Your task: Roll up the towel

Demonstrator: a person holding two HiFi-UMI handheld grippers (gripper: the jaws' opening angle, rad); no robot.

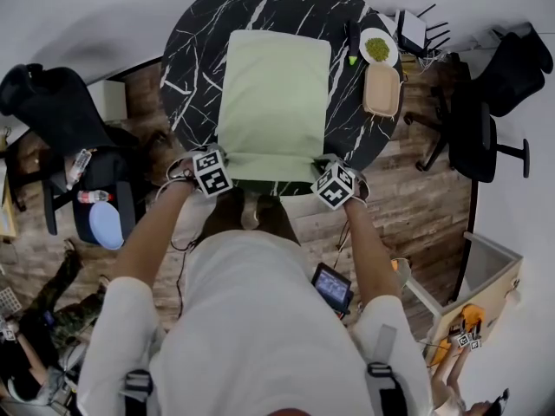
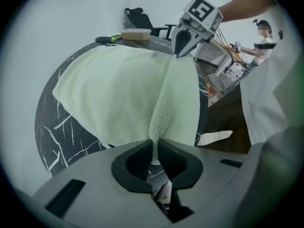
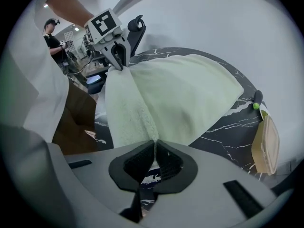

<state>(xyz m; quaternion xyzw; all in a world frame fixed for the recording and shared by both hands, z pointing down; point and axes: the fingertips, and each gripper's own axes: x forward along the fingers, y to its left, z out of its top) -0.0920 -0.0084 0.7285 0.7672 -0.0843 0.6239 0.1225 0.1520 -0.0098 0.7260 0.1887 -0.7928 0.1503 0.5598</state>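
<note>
A pale green towel (image 1: 274, 94) lies spread on the round black marble table (image 1: 191, 50), its near edge lifted at the table's front. My left gripper (image 1: 214, 177) is shut on the towel's near left corner (image 2: 154, 144). My right gripper (image 1: 332, 180) is shut on the near right corner (image 3: 153, 144). The towel's near edge (image 2: 175, 103) runs taut between the two grippers. In the left gripper view the right gripper (image 2: 183, 44) pinches the far end of that edge; in the right gripper view the left gripper (image 3: 117, 56) does the same.
A white plate of green food (image 1: 378, 47), a tan oval dish (image 1: 381, 89) and a dark handle with a green tip (image 1: 353, 42) sit at the table's right. Black office chairs (image 1: 52, 111) (image 1: 486, 120) flank the table. People stand beyond on the wooden floor.
</note>
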